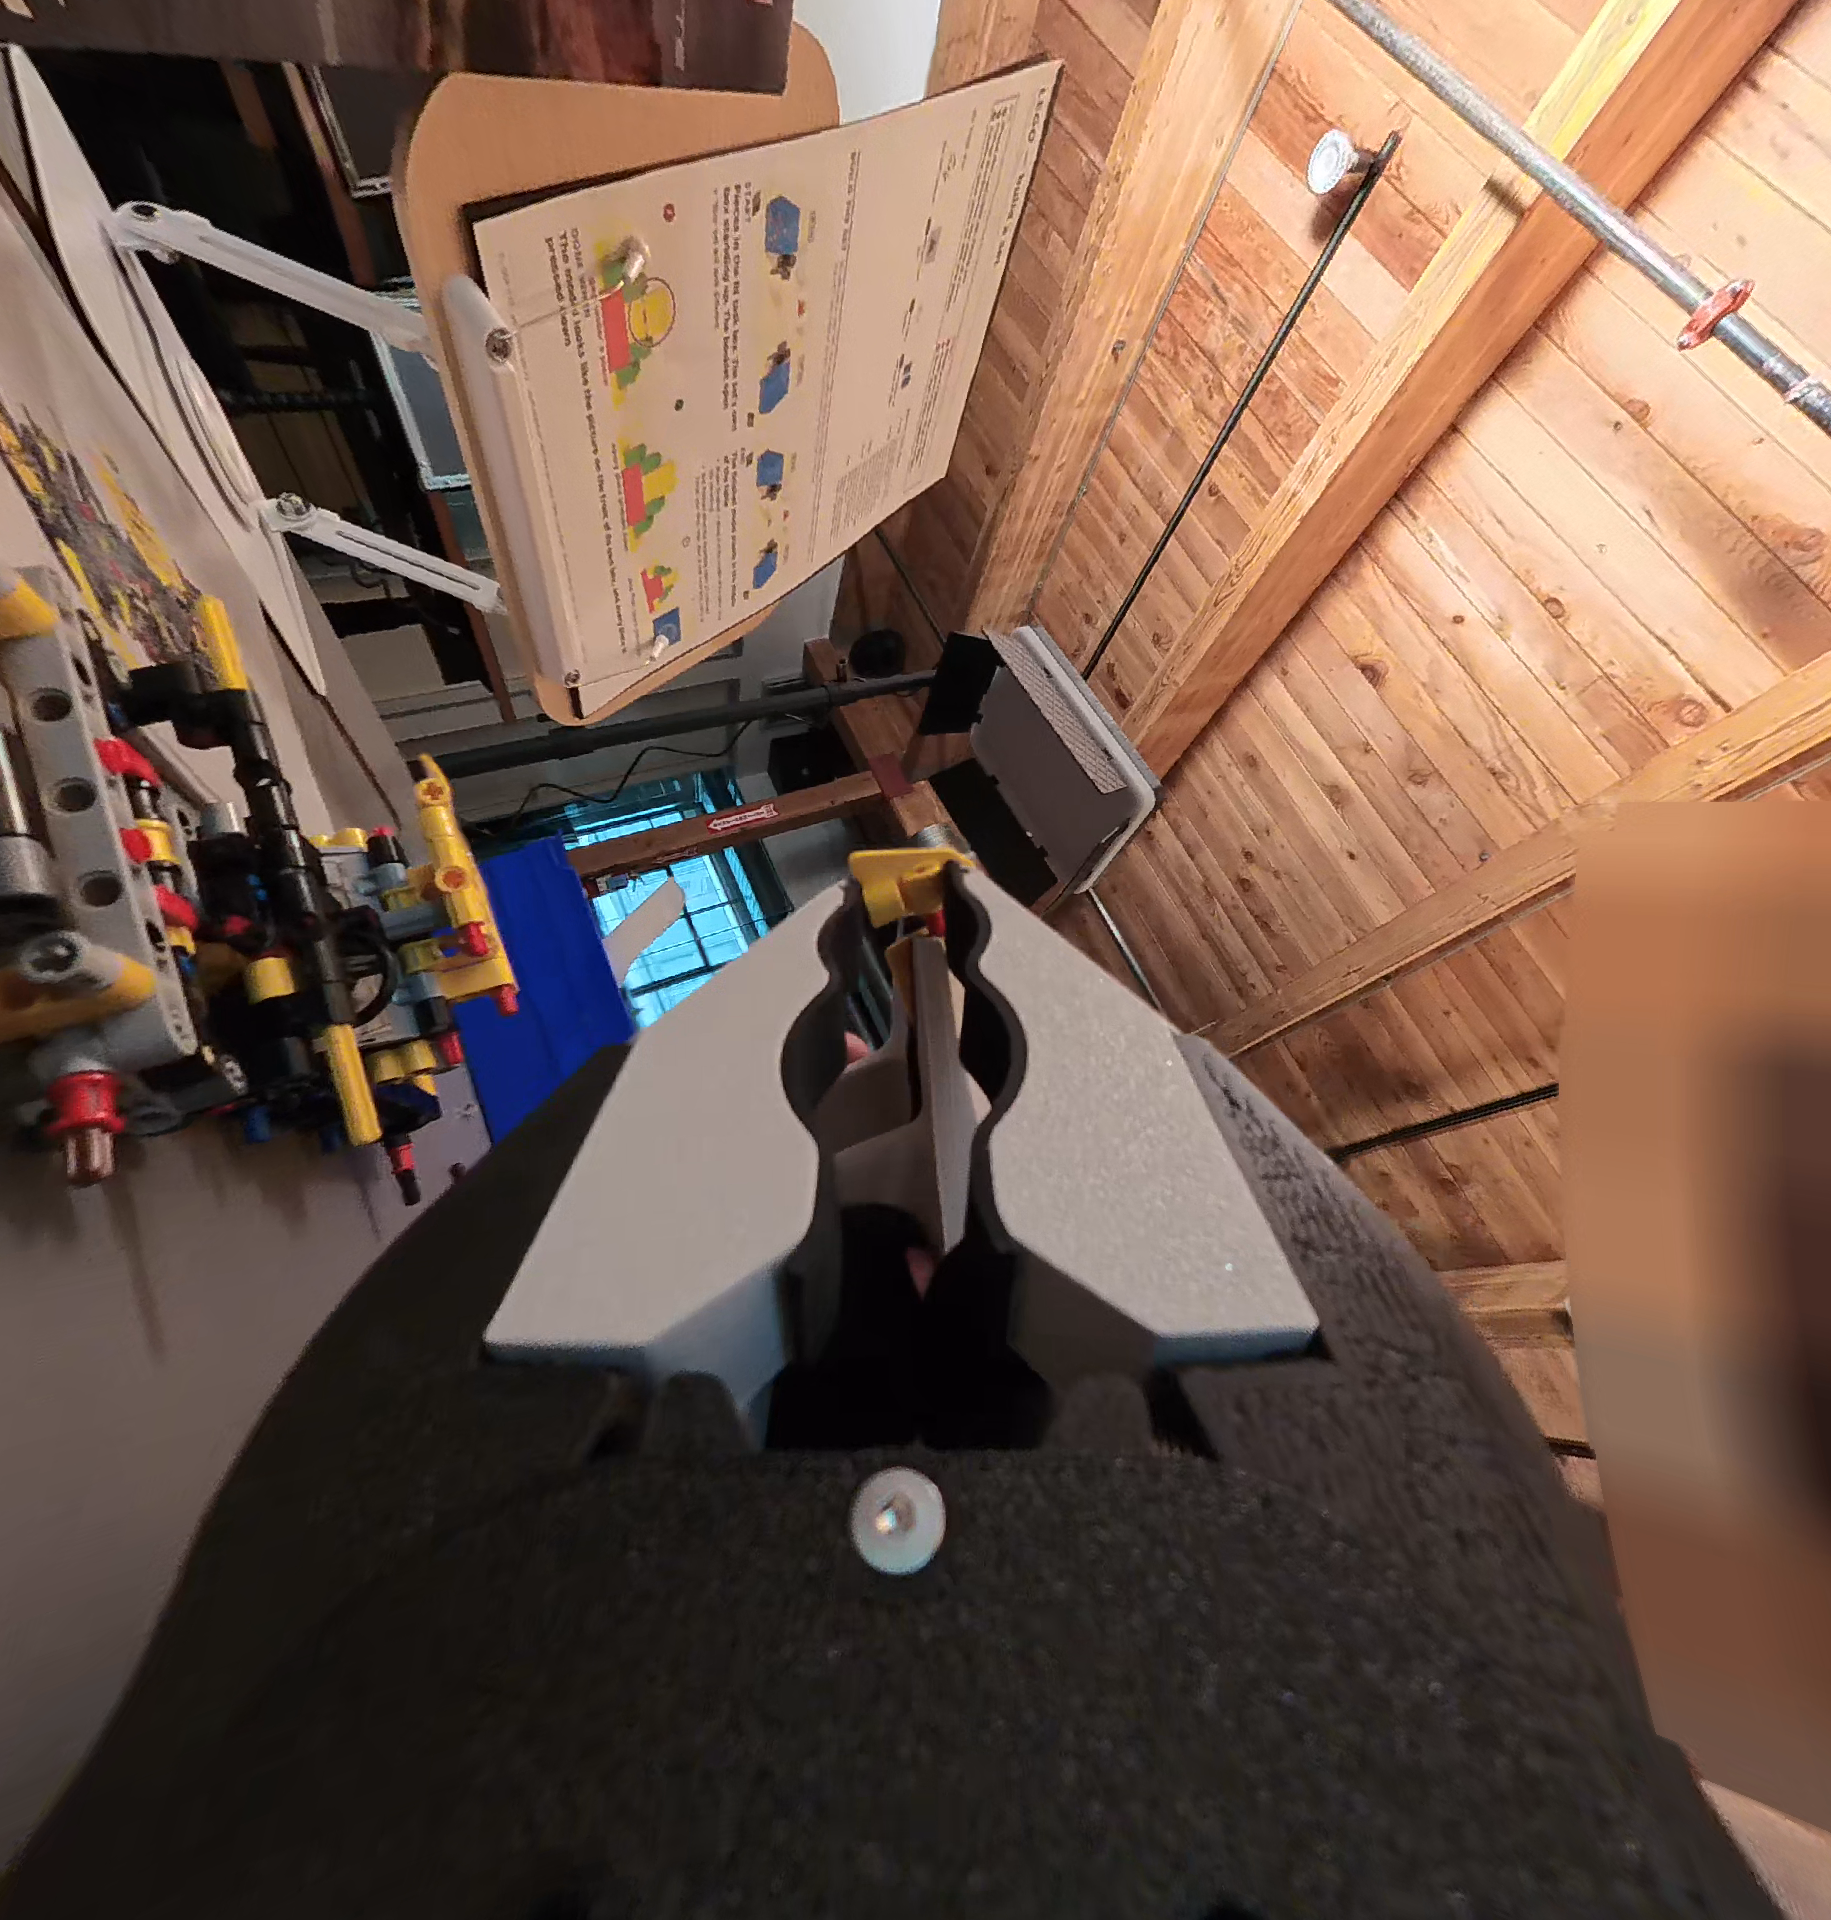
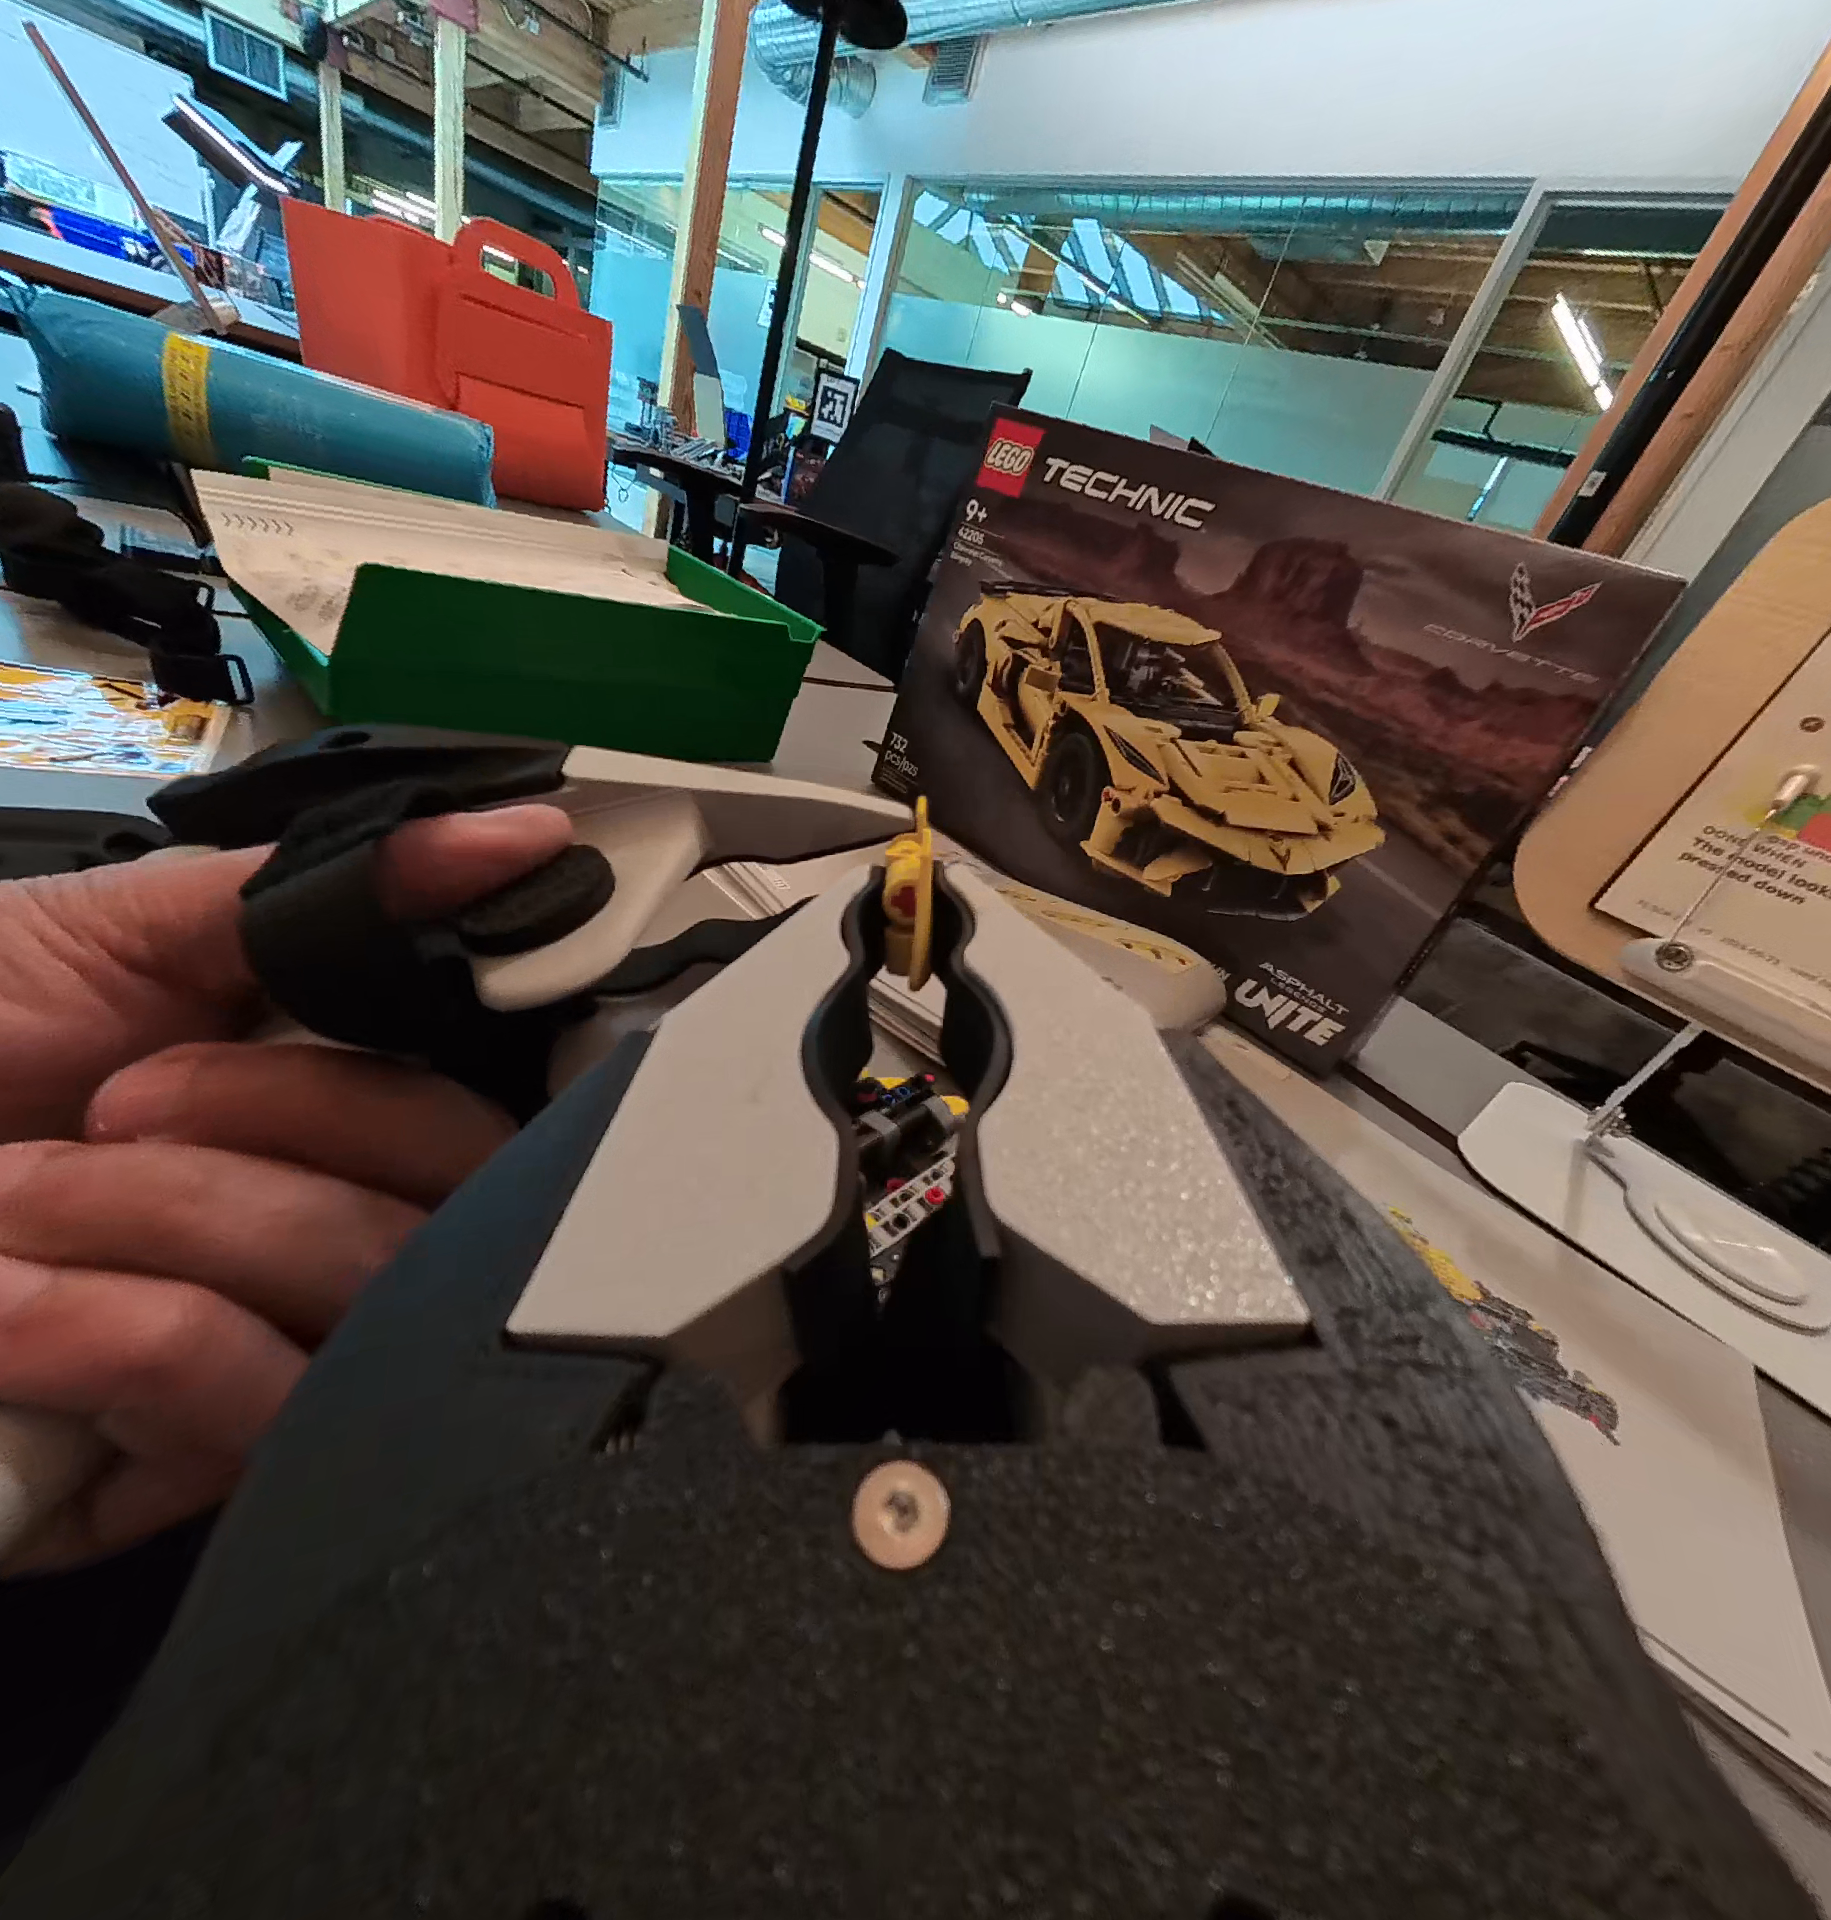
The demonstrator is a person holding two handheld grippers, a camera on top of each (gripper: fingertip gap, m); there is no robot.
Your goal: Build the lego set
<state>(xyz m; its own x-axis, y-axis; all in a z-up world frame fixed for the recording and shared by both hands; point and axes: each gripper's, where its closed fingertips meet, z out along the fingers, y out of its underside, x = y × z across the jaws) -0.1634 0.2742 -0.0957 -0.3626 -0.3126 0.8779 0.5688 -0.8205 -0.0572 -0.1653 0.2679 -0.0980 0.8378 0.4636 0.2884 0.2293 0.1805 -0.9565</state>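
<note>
While both clamp — left claw (image 1: 916,883) | right claw (image 2: 906,883) | one yellow piece (image 2: 909,902)

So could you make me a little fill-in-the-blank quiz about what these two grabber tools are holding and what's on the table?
1. The right gripper is shut on a small ____ lego piece.
2. The left gripper grips a yellow piece that carries a ____ pin.
3. The lego box pictures a yellow ____.
4. The tray with paper sheets in it is ____.

Missing words: yellow; red; car; green
</note>
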